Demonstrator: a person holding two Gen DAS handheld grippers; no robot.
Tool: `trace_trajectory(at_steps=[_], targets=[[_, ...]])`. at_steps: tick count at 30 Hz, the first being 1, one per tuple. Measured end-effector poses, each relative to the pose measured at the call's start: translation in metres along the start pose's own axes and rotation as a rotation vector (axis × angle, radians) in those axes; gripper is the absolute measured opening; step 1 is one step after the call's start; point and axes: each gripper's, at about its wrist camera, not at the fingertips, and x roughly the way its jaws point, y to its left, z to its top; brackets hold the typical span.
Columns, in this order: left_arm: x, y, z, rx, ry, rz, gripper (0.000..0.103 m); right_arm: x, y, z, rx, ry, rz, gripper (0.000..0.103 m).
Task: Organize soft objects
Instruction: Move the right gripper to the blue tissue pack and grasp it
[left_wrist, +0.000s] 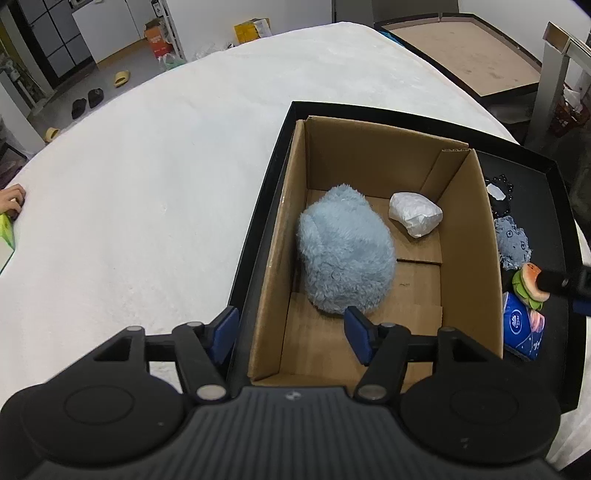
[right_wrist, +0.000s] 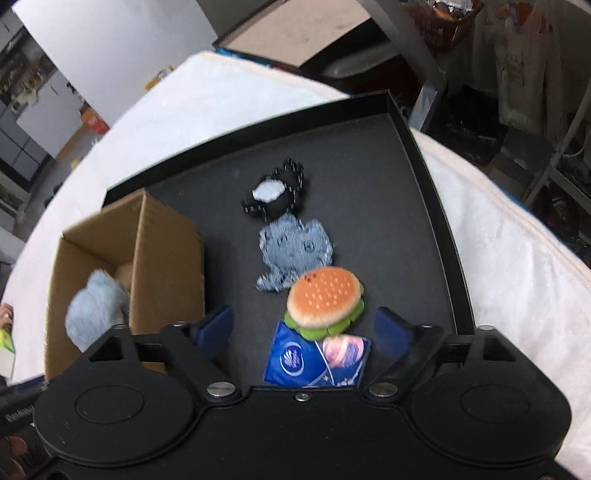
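Cardboard box (left_wrist: 373, 236) sits in the black tray (right_wrist: 424, 192) as the collecting bin; it already holds the fluffy blue plush (left_wrist: 345, 254) and a white bundle (left_wrist: 415, 214), so I judge the loose items alongside go in next. Right gripper (right_wrist: 304, 328): jaws spread wide, empty, burger plush (right_wrist: 323, 299) at 12 o'clock between the fingers, resting on the blue tissue pack (right_wrist: 299, 362). Left gripper (left_wrist: 291, 334): wide open, empty, straddling the box's left wall, blue plush at 1 o'clock.
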Motion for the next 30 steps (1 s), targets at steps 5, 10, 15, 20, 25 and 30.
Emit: trace_trajectory(at_steps=[5,10,15,20,25,30], targets=[[-0.002,-0.006,-0.001,-0.001,-0.001,0.025,0.063,0.025,0.002,-0.011,-0.025,0.074,-0.070,0.095],[-0.002,-0.014,-0.002,0.014,0.002,0.043,0.064,0.047,0.002,-0.025,-0.086,0.150,-0.144,0.095],[-0.003,-0.015,-0.003,0.014,-0.012,0.045,0.065,0.052,0.003,-0.036,-0.132,0.185,-0.133,0.079],[-0.006,-0.014,-0.002,0.014,-0.006,0.024,0.066,0.055,0.015,-0.040,-0.183,0.167,-0.178,0.045],[-0.006,-0.013,-0.003,0.024,-0.009,0.012,0.066,0.043,0.009,-0.033,-0.123,0.141,-0.136,0.032],[-0.003,-0.005,-0.005,0.007,-0.004,-0.003,0.066,0.029,0.010,-0.026,-0.105,0.088,-0.101,0.027]])
